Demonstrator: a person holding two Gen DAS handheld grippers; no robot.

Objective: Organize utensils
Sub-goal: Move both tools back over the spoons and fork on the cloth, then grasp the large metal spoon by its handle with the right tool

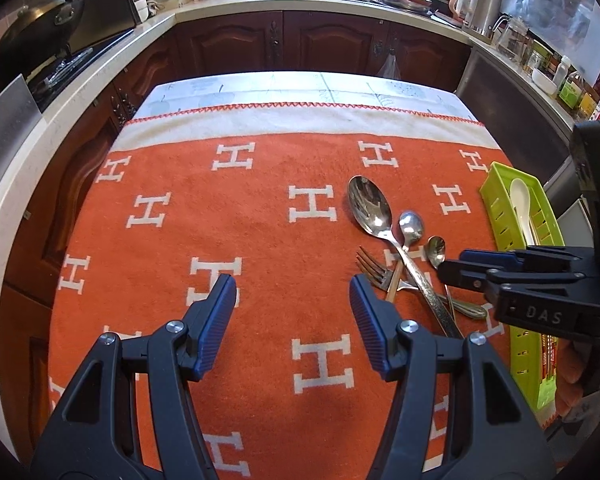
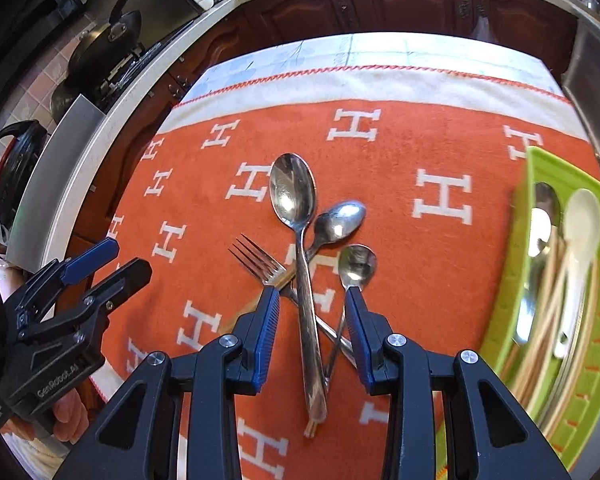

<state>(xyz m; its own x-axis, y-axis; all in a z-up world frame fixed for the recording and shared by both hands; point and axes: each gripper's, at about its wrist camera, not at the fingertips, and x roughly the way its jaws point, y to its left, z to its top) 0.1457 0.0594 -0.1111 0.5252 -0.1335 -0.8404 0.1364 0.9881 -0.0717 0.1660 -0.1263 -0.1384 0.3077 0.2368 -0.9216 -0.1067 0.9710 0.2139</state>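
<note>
My right tongs [image 2: 311, 304] hover tilted steeply down over the crossed pile, part-spread and gripping nothing, straddling the large spoon [image 2: 298, 240]. Risk: its handle lies over the fork [image 2: 260, 264] and beside the small spoon [image 2: 354, 276], so closing here could drag or flick the neighbours. My left tongs [image 1: 292, 292] hang spread and empty over bare worktop [image 1: 160, 240]. Farther right, the green tray [image 2: 532, 200] holds sorted utensils.

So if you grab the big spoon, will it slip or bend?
The big spoon looks like shiny polished metal, so it's probably stiff and may slip in the jaws. Its handle crosses the fork and a smaller spoon, so lifting it will likely jostle them.
</note>
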